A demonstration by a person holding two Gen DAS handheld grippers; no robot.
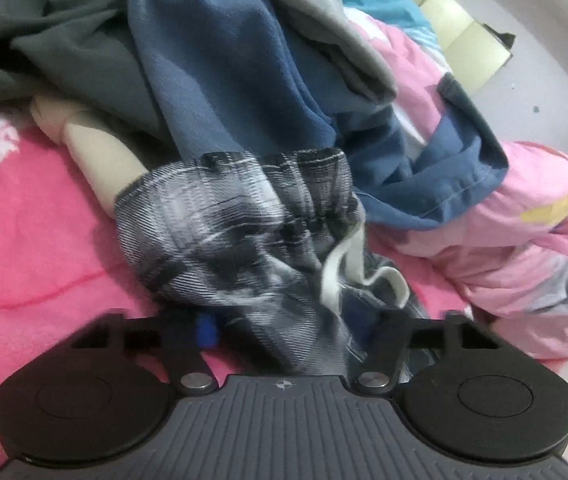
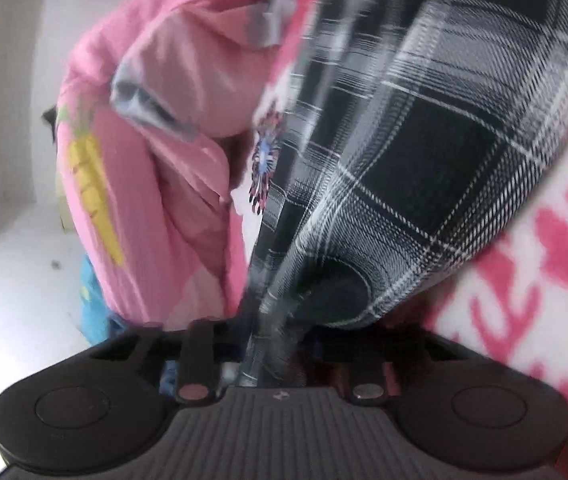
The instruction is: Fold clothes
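A black, white and grey plaid garment (image 1: pixel 224 232) with an elastic waistband and a white drawstring (image 1: pixel 347 268) lies bunched on the pink blanket (image 1: pixel 24 240). My left gripper (image 1: pixel 295 328) is shut on a thick gather of it just below the waistband, and the cloth fills the gap between the fingers. In the right wrist view the same plaid garment (image 2: pixel 423 152) stretches up and away. My right gripper (image 2: pixel 272 332) is shut on a narrow fold of it. The cloth hides the fingertips.
Behind the plaid garment is a pile: a blue garment (image 1: pixel 244 80), a dark green one (image 1: pixel 64 28) and a grey one (image 1: pixel 323 12). A cream plush limb (image 1: pixel 96 148) pokes out beneath. A pink printed quilt (image 1: pixel 503 240) (image 2: pixel 156 160) bulges at the bed's edge, with white floor (image 2: pixel 16 260) beyond.
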